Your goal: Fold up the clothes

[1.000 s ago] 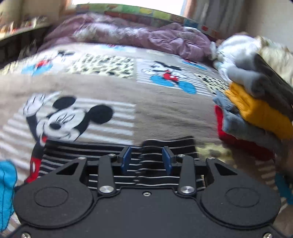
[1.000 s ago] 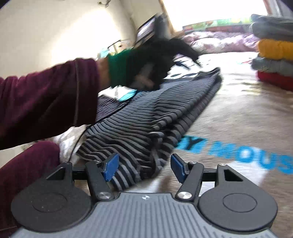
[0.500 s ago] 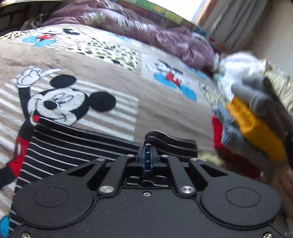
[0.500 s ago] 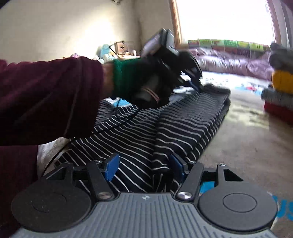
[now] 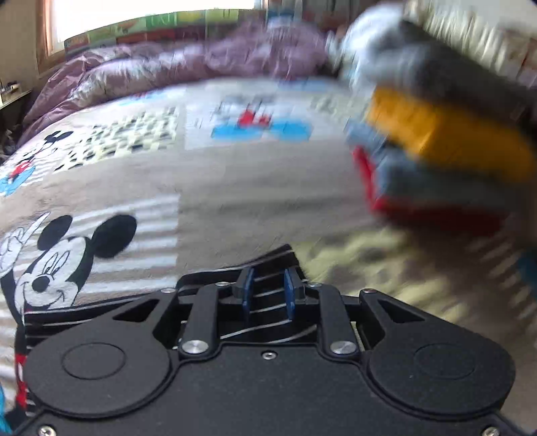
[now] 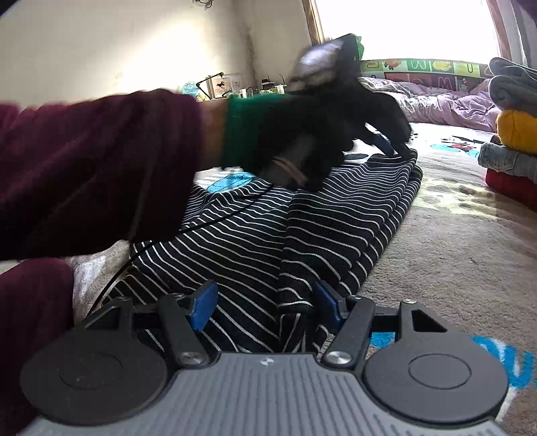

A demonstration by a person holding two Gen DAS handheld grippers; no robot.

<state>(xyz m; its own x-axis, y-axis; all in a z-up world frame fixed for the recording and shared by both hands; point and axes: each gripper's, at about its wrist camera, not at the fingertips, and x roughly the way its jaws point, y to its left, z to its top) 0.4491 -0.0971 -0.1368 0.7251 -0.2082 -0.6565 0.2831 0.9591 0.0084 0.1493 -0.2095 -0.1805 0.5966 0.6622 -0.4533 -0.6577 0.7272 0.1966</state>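
Striped garment (image 6: pixel 322 228) black with white lines, folded lengthwise, both tongs (image 5: pixel 267 291) (image 6: pixel 265 307) apart

A purple duvet (image 5: pixel 188 63) lies bunched beyond the cartoon-mouse blanket (image 5: pixel 235 187), under a bright window (image 6: pixel 402 30).

Black white-striped garment (image 6: pixel 335 221); cartoon-mouse print blanket (image 5: pixel 235 187); maroon sleeve (image 6: pixel 94 167); blue claw pads (image 6: pixel 201 305)

Stack of folded clothes (image 5: pixel 446 134): motion-blurred in the left wrist view; cut off by the right edge in the right wrist view. Striped garment (image 6: pixel 302 234): near end hidden behind the right gripper (image 6: pixel 265 305) body. Left gripper (image 6: pixel 386 141): blurred, fingertips indistinct against the person's gloved hand (image 6: pixel 302 134).
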